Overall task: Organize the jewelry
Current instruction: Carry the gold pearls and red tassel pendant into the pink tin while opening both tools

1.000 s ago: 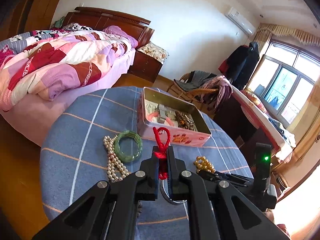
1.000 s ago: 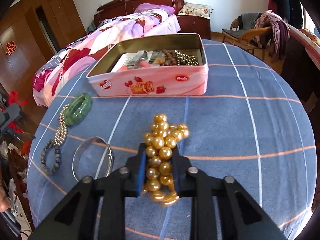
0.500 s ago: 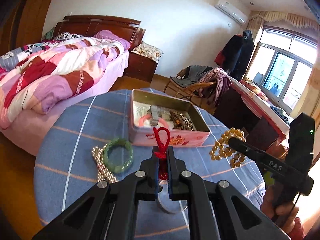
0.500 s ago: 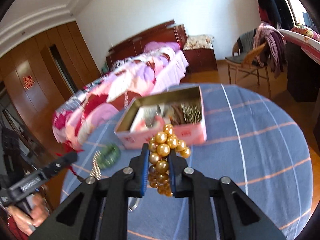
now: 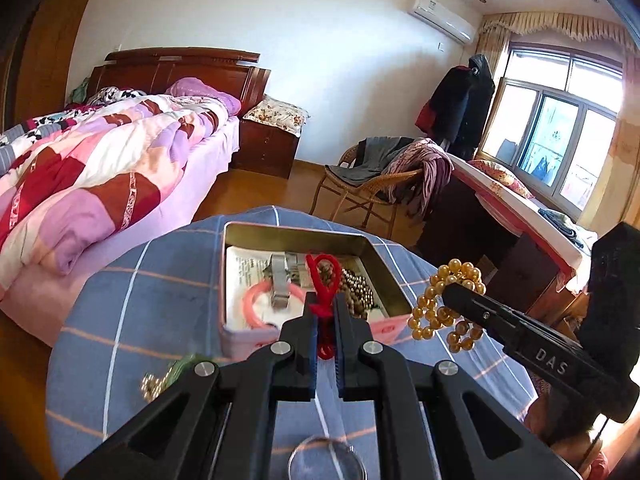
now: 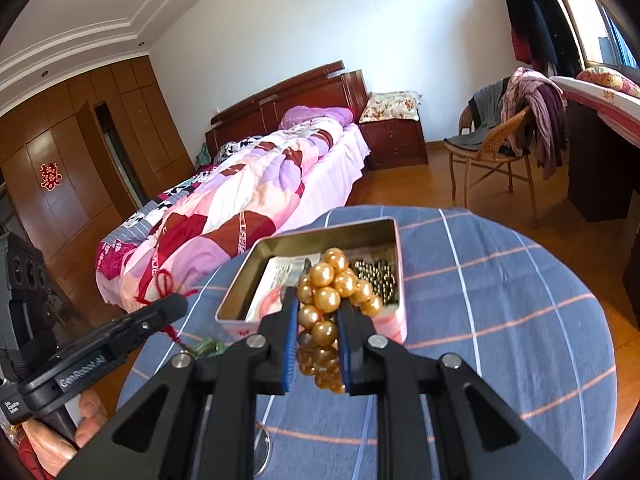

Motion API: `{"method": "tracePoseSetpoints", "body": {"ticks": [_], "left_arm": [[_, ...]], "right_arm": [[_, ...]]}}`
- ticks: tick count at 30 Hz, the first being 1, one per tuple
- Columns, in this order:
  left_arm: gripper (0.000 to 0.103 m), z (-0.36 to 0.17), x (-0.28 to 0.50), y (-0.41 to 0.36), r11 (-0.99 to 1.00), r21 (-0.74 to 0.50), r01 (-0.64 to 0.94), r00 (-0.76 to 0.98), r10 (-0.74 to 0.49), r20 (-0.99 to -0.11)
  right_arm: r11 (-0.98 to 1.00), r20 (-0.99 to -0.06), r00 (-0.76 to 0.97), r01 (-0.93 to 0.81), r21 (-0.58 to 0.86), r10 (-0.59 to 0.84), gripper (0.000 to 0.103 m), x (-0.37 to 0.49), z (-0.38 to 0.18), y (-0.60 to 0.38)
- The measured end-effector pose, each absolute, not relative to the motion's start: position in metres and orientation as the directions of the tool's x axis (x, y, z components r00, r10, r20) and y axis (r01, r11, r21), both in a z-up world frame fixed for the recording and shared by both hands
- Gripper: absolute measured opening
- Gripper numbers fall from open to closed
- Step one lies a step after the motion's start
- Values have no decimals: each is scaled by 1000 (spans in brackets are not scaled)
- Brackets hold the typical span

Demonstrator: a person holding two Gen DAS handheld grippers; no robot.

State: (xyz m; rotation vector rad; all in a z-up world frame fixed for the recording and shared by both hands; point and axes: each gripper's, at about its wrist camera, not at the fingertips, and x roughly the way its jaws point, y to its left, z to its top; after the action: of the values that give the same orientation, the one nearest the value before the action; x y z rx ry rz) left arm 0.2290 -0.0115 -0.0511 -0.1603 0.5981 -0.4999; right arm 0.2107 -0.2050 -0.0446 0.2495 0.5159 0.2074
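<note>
Left gripper: jaws clenched on a red cord, whose loop stands up ahead of the fingertips. A second ago the pink tin lay well ahead of this gripper; now the loop overlaps the tin's open interior, above a pink ring and a metal clasp. Right gripper: jaws grasping a gold bead bracelet, beads bunched above and hanging below the pads. Earlier it sat low over the blue checked tablecloth; now it is raised, with the tin just ahead of its tips. The green bangle and a clear ring have slid toward the left gripper's near side, the bangle blurred, possibly beside pale beads.
</note>
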Motion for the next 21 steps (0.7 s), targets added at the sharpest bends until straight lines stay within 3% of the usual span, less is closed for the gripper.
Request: {"method": "tracePoseSetpoints", "body": {"ticks": [14, 21], "left_arm": [[5, -45, 285, -45, 898, -220, 381, 720, -437, -538], [5, -60, 316, -61, 927, -146, 346, 717, -362, -595]], "right_arm": [[967, -411, 890, -109, 229, 198, 20, 261, -30, -196], [972, -471, 866, -67, 223, 167, 20, 302, -52, -200]]}}
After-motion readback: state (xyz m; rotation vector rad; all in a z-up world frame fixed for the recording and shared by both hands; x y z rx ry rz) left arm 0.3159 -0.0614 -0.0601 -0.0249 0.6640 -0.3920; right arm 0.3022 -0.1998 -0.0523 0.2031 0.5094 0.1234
